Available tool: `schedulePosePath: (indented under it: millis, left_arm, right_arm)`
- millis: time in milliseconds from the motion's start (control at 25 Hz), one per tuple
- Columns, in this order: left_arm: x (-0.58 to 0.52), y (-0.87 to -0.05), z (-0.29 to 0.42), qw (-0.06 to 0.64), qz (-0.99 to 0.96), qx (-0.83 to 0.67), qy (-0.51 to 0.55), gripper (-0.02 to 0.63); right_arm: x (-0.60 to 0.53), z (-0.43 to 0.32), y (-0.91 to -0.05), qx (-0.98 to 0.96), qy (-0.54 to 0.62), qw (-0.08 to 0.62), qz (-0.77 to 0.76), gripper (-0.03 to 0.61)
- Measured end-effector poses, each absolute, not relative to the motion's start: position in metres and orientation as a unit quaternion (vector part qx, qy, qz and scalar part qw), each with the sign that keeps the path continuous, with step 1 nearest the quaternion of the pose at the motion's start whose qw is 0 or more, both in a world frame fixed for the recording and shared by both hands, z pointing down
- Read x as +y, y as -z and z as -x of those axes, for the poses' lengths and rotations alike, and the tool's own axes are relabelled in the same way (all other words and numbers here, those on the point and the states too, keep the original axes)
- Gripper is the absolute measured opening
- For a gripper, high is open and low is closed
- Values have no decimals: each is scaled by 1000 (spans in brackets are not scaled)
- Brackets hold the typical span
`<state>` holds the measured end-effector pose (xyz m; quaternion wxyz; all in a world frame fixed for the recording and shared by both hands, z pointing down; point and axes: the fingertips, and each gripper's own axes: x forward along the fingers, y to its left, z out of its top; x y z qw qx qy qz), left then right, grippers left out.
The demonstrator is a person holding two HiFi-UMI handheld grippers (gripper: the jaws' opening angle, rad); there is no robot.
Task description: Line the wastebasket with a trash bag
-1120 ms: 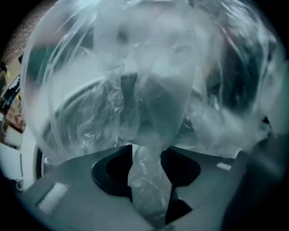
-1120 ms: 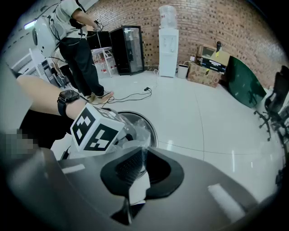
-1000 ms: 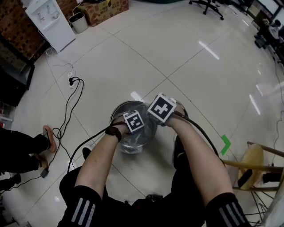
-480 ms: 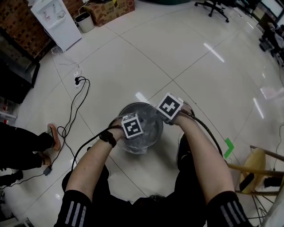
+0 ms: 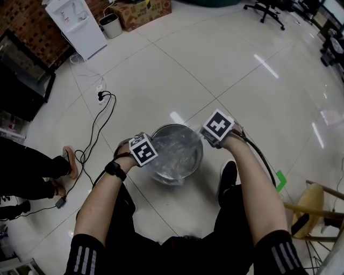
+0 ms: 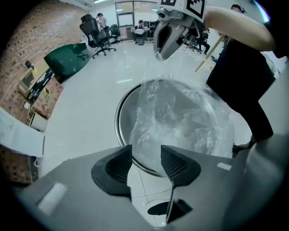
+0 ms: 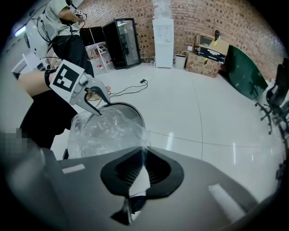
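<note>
A round metal wastebasket point(image 5: 177, 127) stands on the tiled floor with a clear trash bag point(image 5: 174, 154) crumpled in its mouth. My right gripper point(image 7: 143, 155) is at the basket's right rim and shut on the bag's edge. The film rises to its tip in the left gripper view, where the right gripper point(image 6: 160, 54) hangs above the bag point(image 6: 180, 117). My left gripper point(image 6: 145, 162) hovers over the left rim point(image 6: 118, 128) with its jaws apart. The film shows beyond the gap, but the pads do not press on it. The right gripper view shows the left gripper point(image 7: 96, 111) just above the bag point(image 7: 106, 131).
A black cable point(image 5: 99, 115) and power strip point(image 5: 100, 91) lie on the floor to the left, near another person's legs point(image 5: 27, 174). A wooden stool point(image 5: 312, 198) stands at the right. A white water dispenser point(image 5: 75, 24), small bin point(image 5: 110, 24) and cardboard box point(image 5: 142, 11) line the far wall.
My left gripper has moved left and up, from over the basket's mouth to its left rim. The right gripper has stayed at the right rim with the bag's edge.
</note>
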<state>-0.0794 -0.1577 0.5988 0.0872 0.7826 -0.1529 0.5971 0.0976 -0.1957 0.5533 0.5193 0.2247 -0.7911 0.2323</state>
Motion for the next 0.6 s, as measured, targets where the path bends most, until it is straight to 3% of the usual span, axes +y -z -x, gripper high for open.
schedulePosePath:
  millis: [120,600]
  left_arm:
    - [-166,-596,88,79,-792,-170,-581,135]
    - [-164,-584,114,181,-785,-205,-555,151]
  right_arm:
    - [-201,-96,-552,-791,-231,518,-228,6]
    - [-213,-95,-545,-795,-232,511,-230,6]
